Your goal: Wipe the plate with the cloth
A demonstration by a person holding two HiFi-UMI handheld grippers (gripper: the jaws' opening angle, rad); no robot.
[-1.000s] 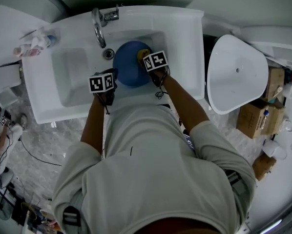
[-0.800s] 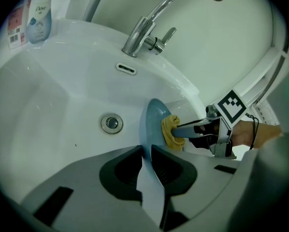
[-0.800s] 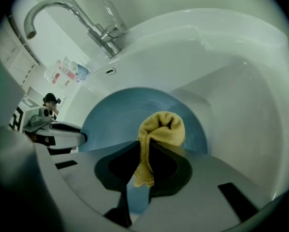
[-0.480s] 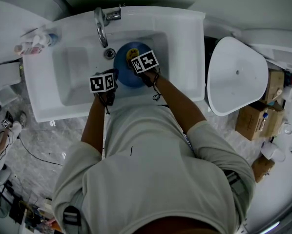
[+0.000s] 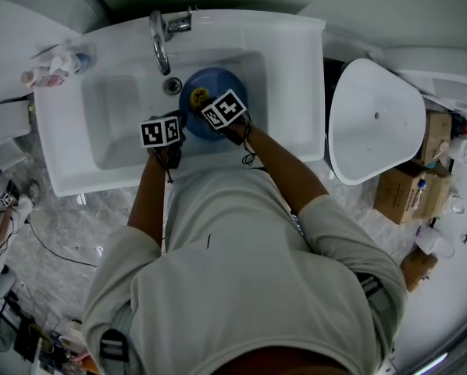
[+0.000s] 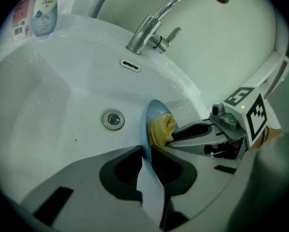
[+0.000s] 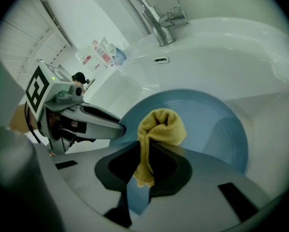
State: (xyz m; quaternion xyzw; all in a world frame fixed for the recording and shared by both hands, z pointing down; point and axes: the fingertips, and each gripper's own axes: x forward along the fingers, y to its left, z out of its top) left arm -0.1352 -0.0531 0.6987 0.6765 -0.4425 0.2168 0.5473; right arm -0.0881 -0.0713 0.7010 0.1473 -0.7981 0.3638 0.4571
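The right gripper (image 7: 143, 164) has been carried leftward across the blue plate (image 7: 209, 124), its jaws clamped on the yellow cloth (image 7: 161, 127) pressed to the plate's face. The plate's rim is pinched by the closed left gripper (image 6: 148, 170), within the white sink (image 6: 57, 95) near the drain (image 6: 113, 119).

You hold a round blue plate (image 7: 209, 124), plain and uniform in colour. The mustard-yellow terry cloth (image 7: 160, 125) is one solid shade. Your left gripper (image 6: 145, 161) and right gripper (image 7: 143, 164) are grey with black jaw recesses. Each marker cube (image 5: 223, 109) bears black-and-white square patterns. The white ceramic sink (image 5: 124, 143) carries a curved chrome tap (image 6: 151, 25). Your short-sleeved fabric shirt (image 5: 241, 272) is pale grey-beige.
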